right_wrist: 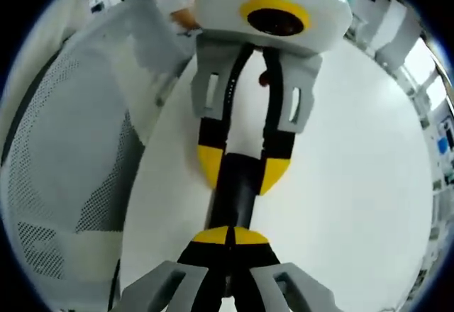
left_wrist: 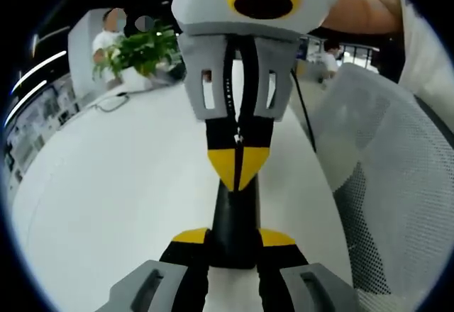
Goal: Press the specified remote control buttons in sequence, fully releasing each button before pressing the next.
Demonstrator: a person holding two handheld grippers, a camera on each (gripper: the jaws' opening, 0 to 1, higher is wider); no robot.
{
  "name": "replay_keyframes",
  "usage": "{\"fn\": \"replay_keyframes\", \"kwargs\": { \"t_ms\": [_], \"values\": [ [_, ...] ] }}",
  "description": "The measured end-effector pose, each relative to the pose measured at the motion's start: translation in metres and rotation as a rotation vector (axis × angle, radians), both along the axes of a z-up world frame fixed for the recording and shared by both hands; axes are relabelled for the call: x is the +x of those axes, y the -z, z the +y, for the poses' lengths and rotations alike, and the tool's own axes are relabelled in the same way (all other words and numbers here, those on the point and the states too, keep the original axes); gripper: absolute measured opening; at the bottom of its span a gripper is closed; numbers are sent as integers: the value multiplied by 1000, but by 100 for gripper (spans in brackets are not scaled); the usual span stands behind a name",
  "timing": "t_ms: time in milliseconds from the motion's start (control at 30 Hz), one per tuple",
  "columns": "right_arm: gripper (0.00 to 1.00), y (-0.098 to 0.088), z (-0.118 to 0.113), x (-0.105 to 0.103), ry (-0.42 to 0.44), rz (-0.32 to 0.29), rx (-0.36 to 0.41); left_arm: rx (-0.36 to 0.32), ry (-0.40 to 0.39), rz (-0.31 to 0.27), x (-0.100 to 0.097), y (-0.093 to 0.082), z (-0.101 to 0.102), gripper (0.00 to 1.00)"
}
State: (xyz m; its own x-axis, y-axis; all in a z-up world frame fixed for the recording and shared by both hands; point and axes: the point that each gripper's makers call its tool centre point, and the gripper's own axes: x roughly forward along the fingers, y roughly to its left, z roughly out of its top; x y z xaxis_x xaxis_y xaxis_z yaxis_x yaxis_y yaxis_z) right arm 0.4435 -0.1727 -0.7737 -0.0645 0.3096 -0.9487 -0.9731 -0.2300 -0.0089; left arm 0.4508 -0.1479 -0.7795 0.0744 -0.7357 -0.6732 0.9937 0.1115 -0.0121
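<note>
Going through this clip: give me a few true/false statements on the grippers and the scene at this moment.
1. The left gripper has the black remote control between its jaws. True.
2. The right gripper has its jaws spread wide open. False: its yellow tips are shut together, pointing at the remote control.
3. The table is dark wood. False: it is white.
4. A white mesh chair stands beside the table. True.
5. The green plant stands right beside the remote control. False: it is at the far end of the table in the left gripper view.
</note>
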Motion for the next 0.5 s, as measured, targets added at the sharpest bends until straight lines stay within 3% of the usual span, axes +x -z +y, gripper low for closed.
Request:
{"fn": "replay_keyframes", "kwargs": {
  "t_ms": [500],
  "values": [
    [0,2,1,1,-21,-12,-43,1,1,0,0,0,0,24]
  ]
}}
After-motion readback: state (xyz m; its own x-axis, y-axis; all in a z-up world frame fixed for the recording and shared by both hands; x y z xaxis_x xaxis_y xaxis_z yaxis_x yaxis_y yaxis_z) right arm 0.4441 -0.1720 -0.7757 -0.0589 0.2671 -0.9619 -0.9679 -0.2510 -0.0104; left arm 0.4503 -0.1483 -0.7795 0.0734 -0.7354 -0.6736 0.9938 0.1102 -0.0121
